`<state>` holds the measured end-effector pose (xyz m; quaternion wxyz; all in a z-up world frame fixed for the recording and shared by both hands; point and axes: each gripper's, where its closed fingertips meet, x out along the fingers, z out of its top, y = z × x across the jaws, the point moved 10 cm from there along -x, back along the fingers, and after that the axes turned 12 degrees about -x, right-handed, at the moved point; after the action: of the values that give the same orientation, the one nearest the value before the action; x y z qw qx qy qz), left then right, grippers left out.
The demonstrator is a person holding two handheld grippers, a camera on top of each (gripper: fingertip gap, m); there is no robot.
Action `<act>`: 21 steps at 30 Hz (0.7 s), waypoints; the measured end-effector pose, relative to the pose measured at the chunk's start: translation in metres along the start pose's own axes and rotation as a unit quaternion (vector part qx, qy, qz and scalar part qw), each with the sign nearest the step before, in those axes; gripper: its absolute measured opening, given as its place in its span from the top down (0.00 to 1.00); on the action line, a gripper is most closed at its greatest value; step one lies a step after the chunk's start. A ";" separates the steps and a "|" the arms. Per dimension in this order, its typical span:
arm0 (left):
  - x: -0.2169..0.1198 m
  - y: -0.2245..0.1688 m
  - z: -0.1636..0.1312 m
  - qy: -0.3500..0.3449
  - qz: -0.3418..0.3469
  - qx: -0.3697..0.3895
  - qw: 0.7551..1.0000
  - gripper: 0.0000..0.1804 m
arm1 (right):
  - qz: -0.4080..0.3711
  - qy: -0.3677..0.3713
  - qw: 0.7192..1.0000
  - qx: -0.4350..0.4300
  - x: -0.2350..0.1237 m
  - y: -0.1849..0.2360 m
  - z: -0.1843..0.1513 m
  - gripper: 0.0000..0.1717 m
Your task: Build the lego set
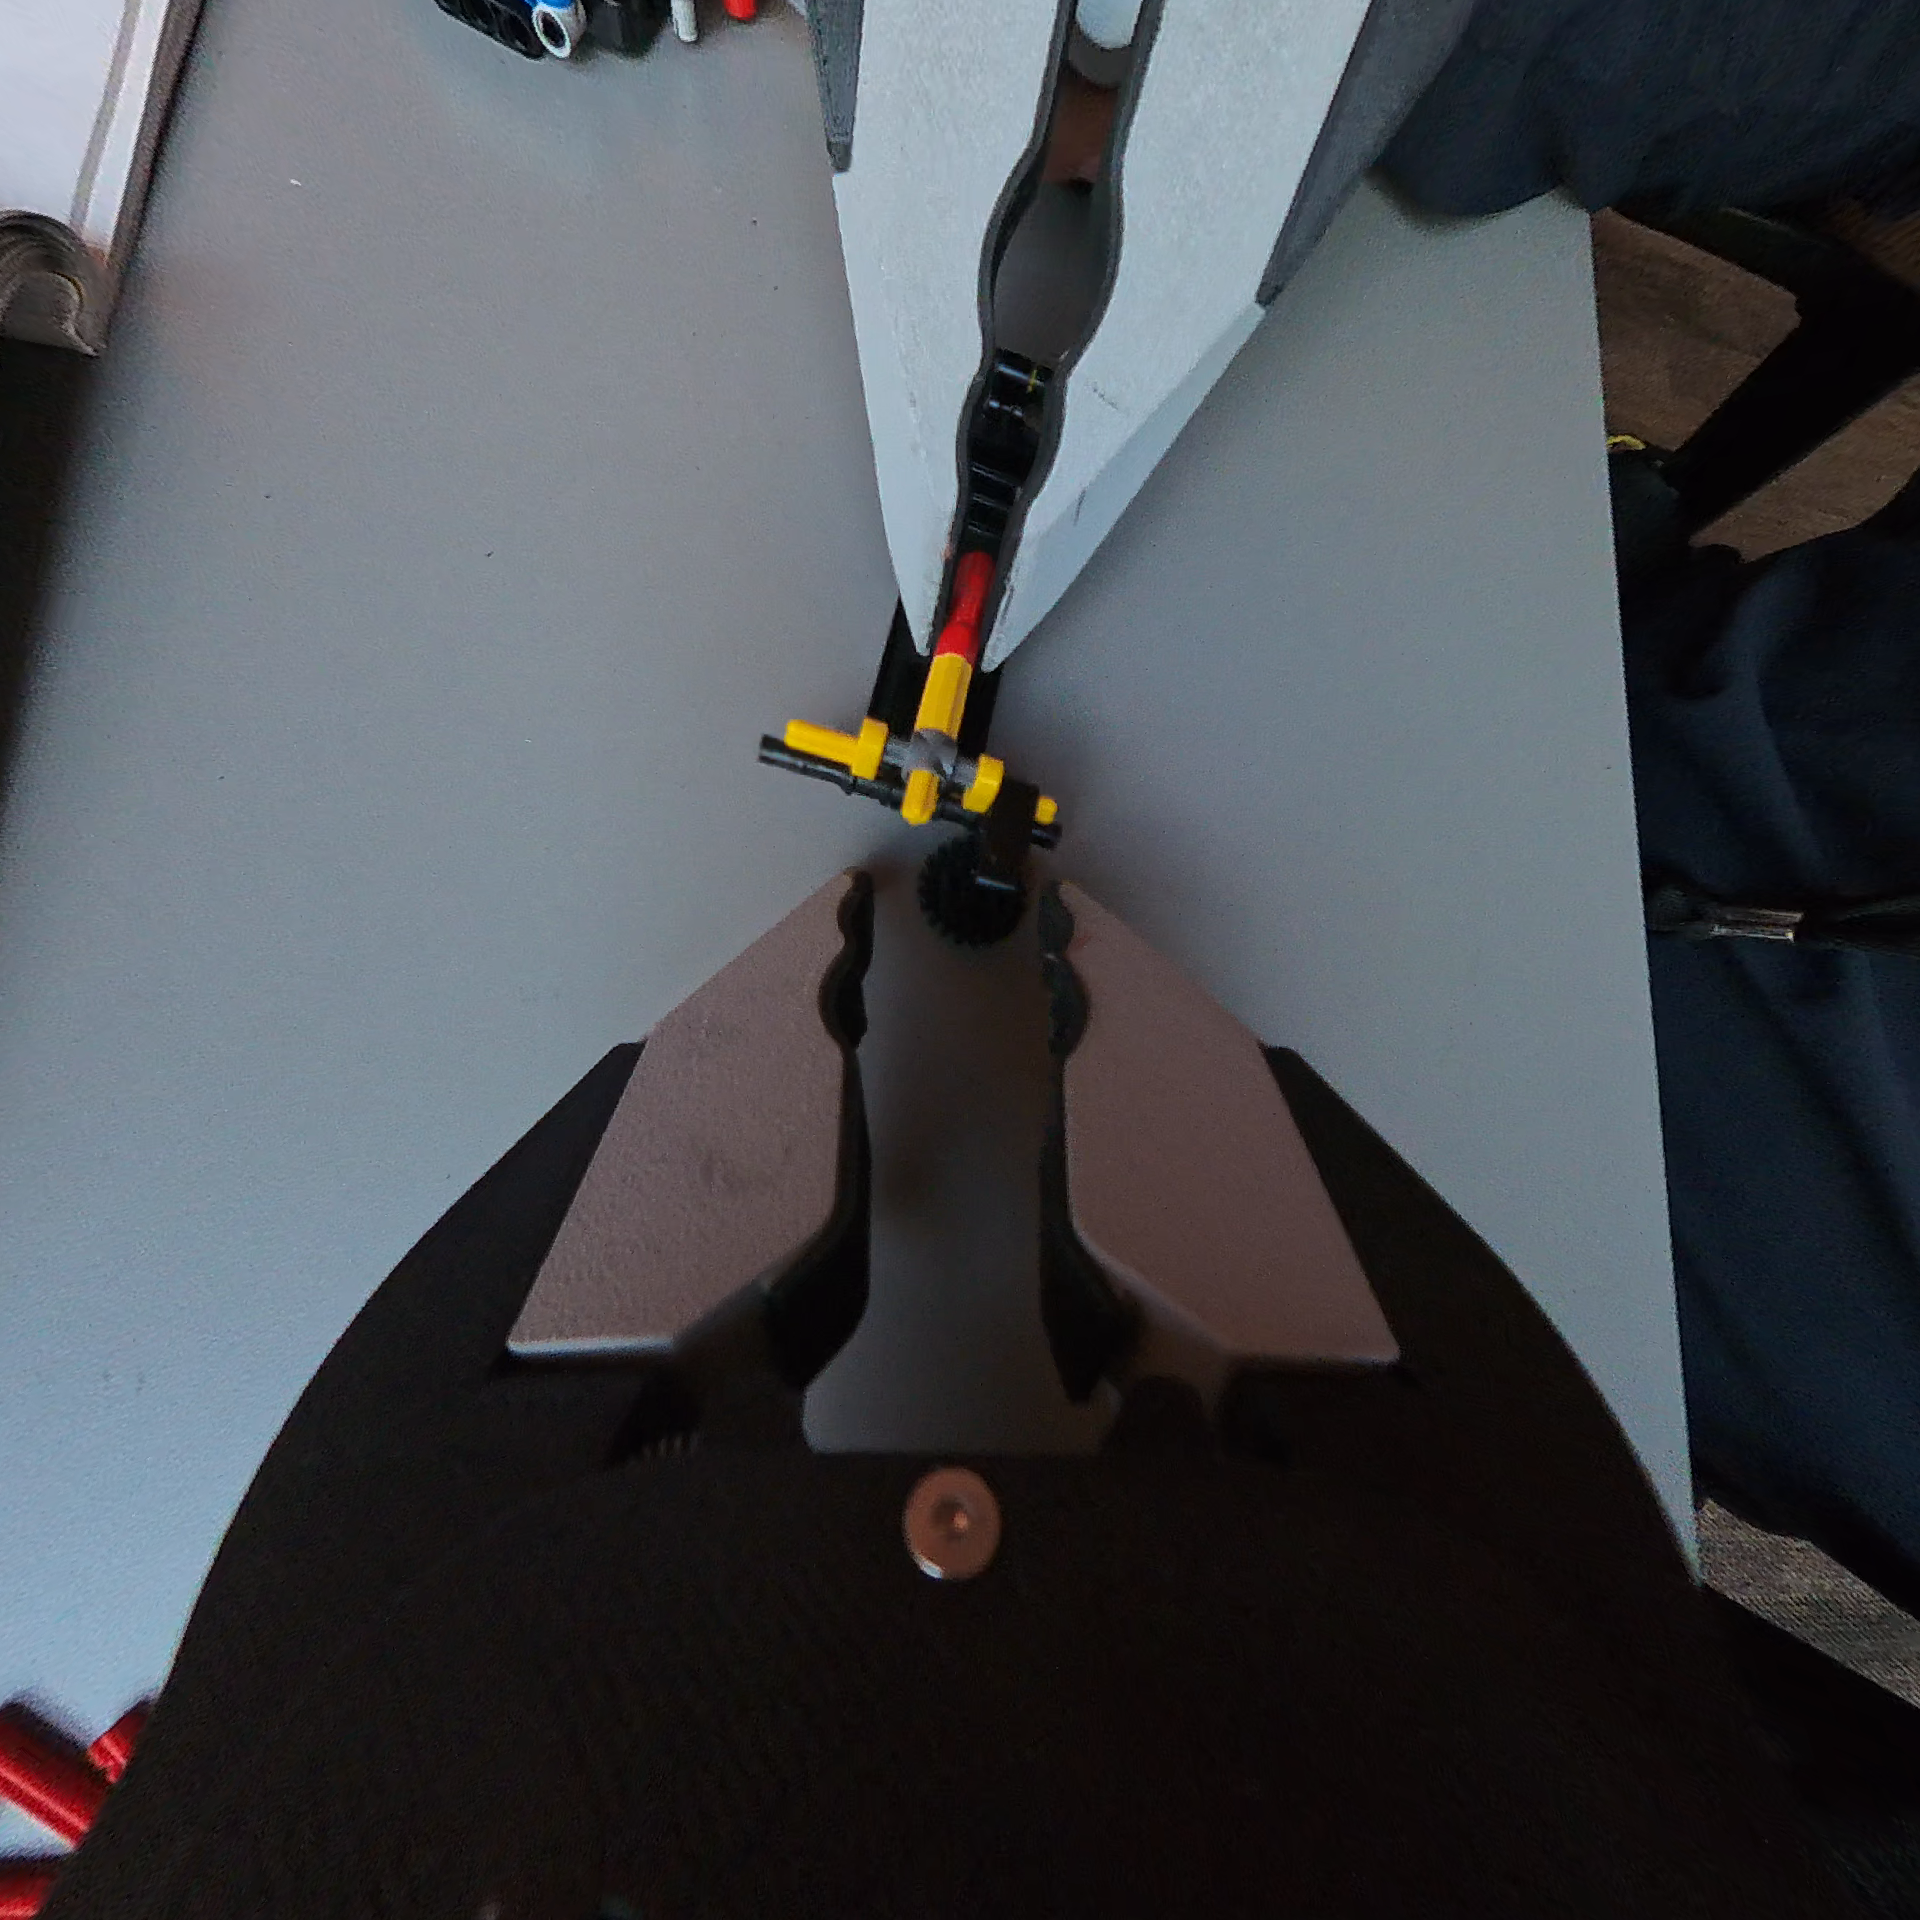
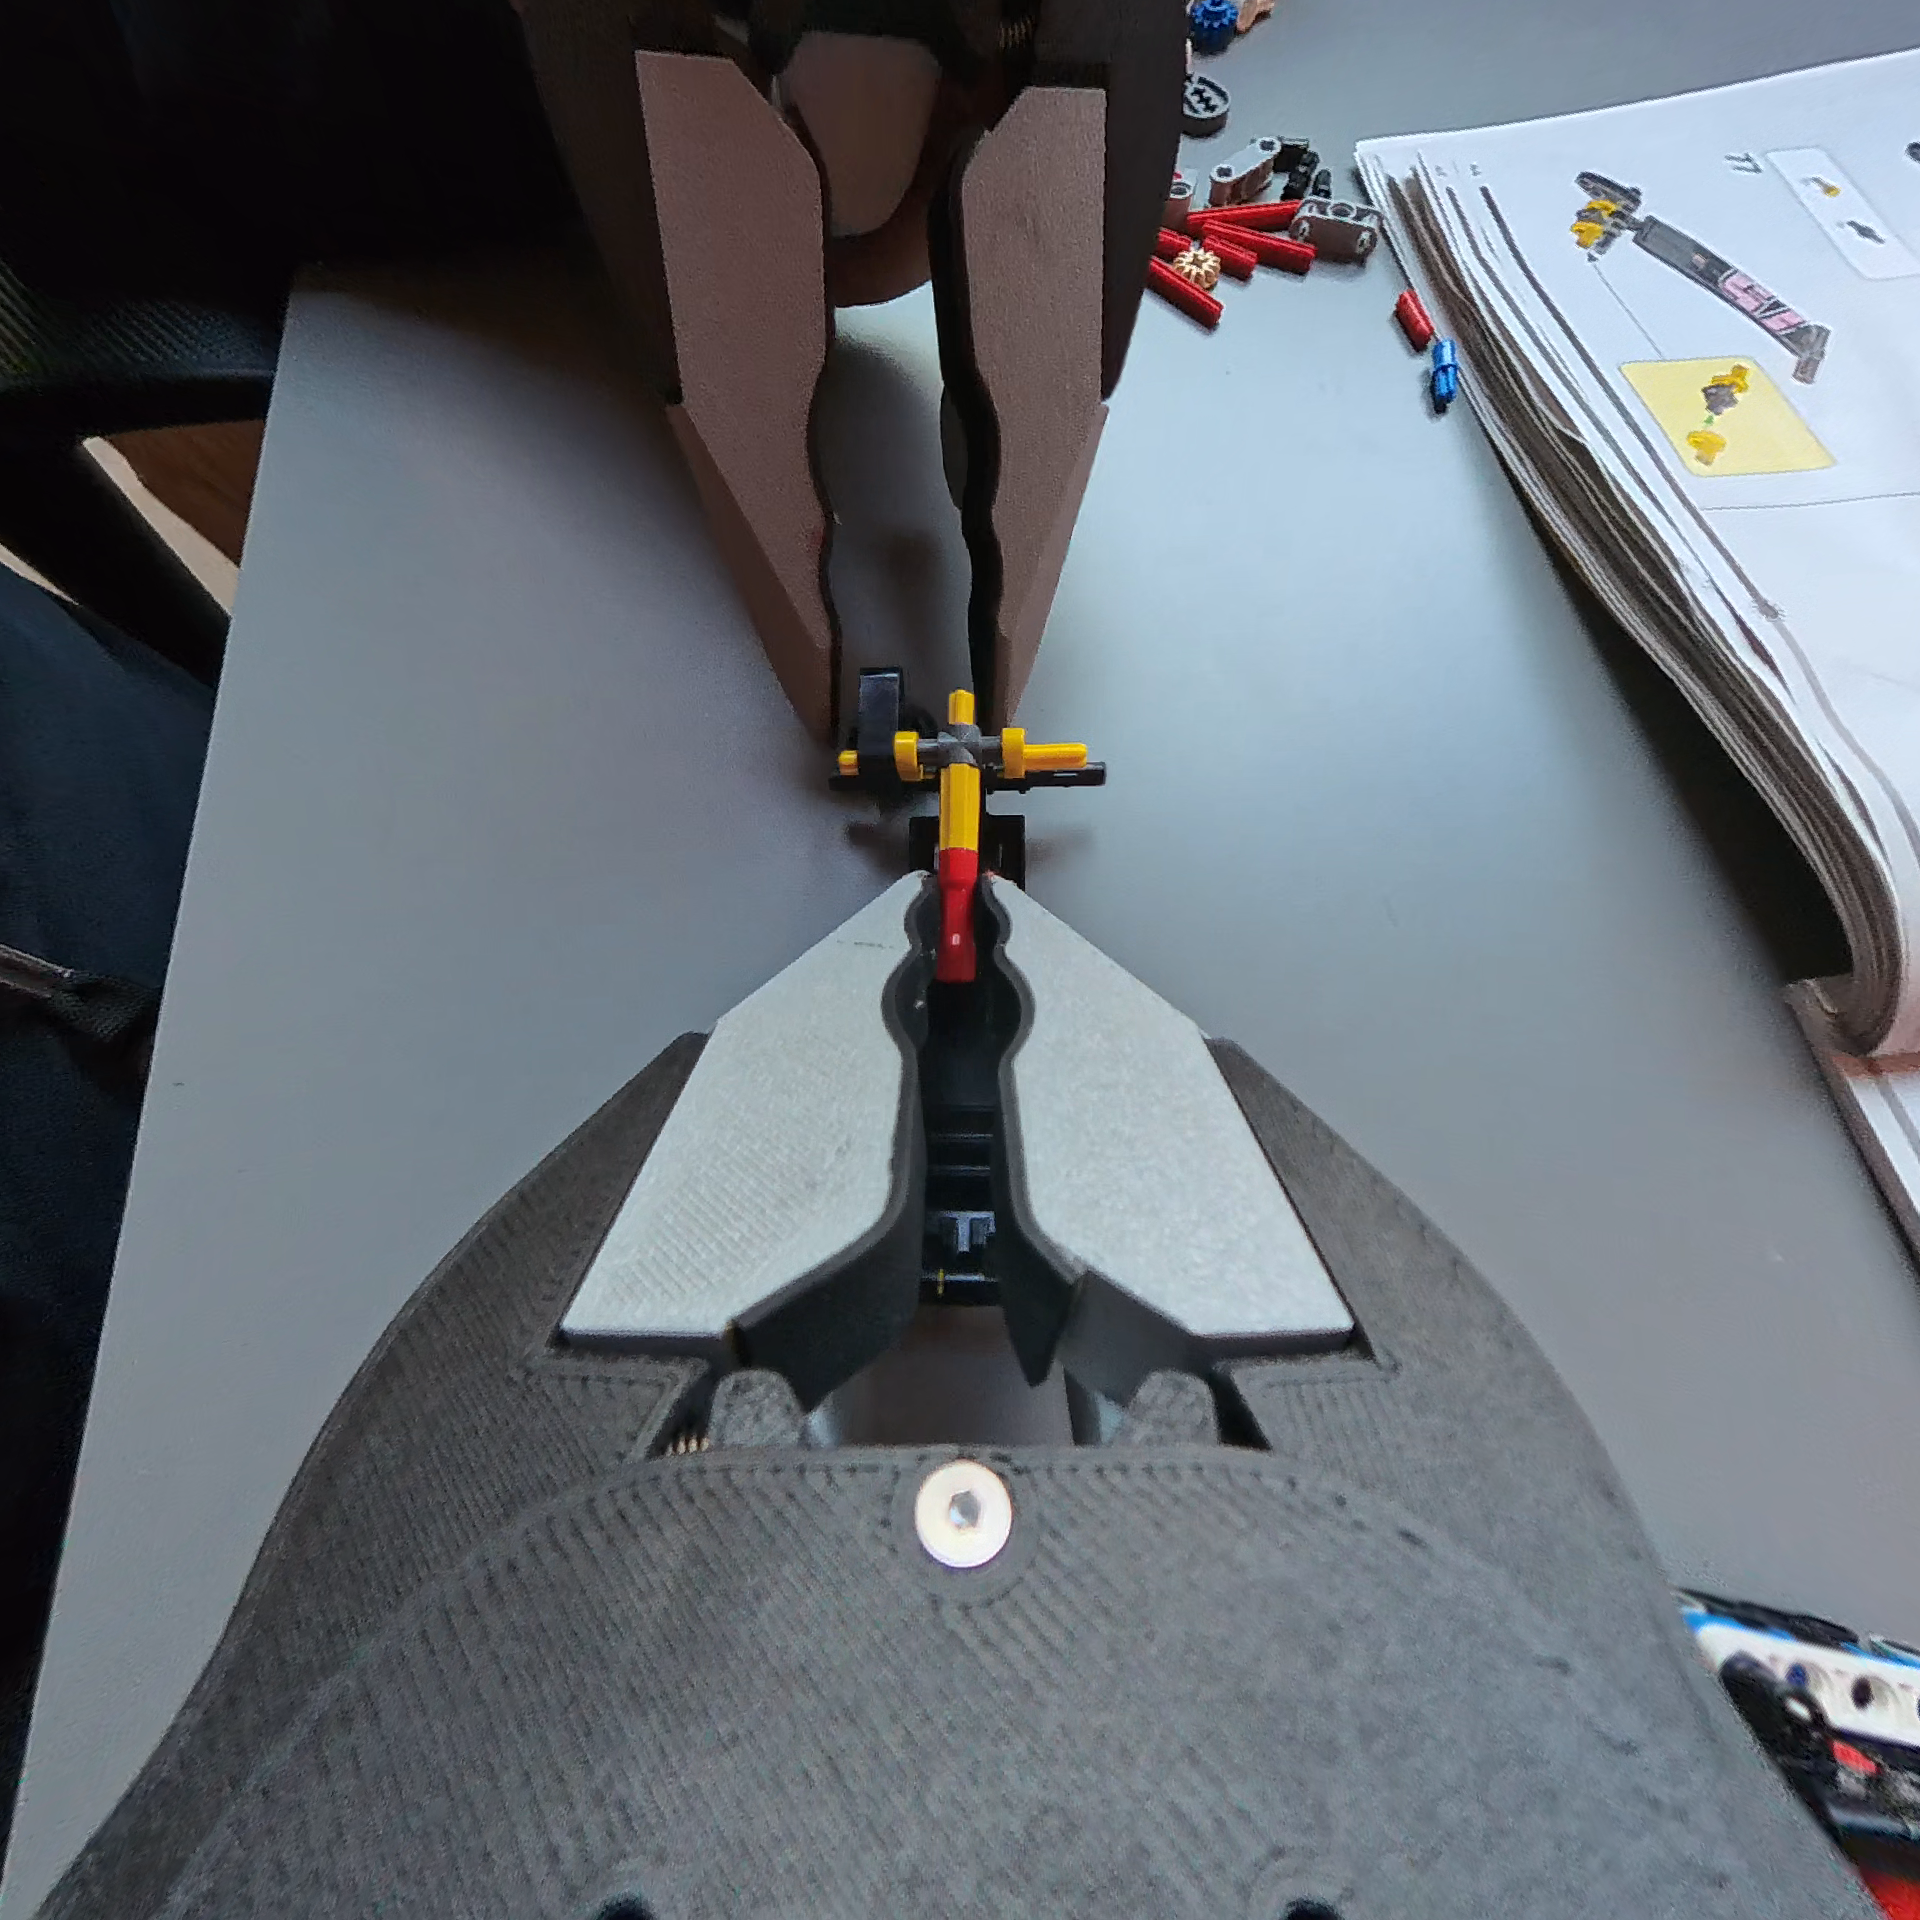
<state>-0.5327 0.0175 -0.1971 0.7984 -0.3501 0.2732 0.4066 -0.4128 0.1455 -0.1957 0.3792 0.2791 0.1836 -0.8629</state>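
My right gripper (image 2: 956,883), with grey fingers, is shut on a small brick assembly (image 2: 958,800): a black beam with a red axle, yellow connectors and a black cross axle, held just above the grey table (image 2: 468,727). In the left wrist view the assembly (image 1: 940,696) sticks out of the right gripper (image 1: 951,644) toward me. My left gripper (image 1: 956,888), with brown fingers, is open. The assembly's black gear (image 1: 964,896) sits between its fingertips with a gap on each side. The left gripper also shows in the right wrist view (image 2: 909,717), tips at the assembly's far end.
An open instruction booklet (image 2: 1662,416) lies at the right. Loose red pins (image 2: 1236,249), a blue pin (image 2: 1442,369) and grey parts lie behind it. A white and black model (image 2: 1808,1704) is at the bottom right. More parts (image 1: 582,21) and red pieces (image 1: 52,1777) lie at the table's edges. Across from one pair of fingers to the other is roughly 4 cm. About 15 cm separates my left fingertips from the blue pin (image 2: 1442,369).
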 end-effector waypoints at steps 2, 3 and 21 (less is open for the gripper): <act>0.001 -0.001 -0.001 -0.004 -0.011 -0.003 1.000 0.83 | 0.004 0.001 1.000 0.002 0.002 0.000 0.001 0.98; 0.001 -0.001 -0.001 -0.005 -0.018 -0.005 1.000 0.83 | 0.005 0.002 1.000 0.003 0.003 0.000 0.001 0.98; -0.029 0.015 -0.008 -0.055 0.007 -0.008 0.998 0.90 | 0.014 -0.008 1.000 0.015 0.008 -0.004 0.002 0.98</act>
<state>-0.5616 0.0042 -0.1861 0.8069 -0.3312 0.2278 0.4328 -0.4206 0.1425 -0.1990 0.3888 0.2809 0.1633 -0.8622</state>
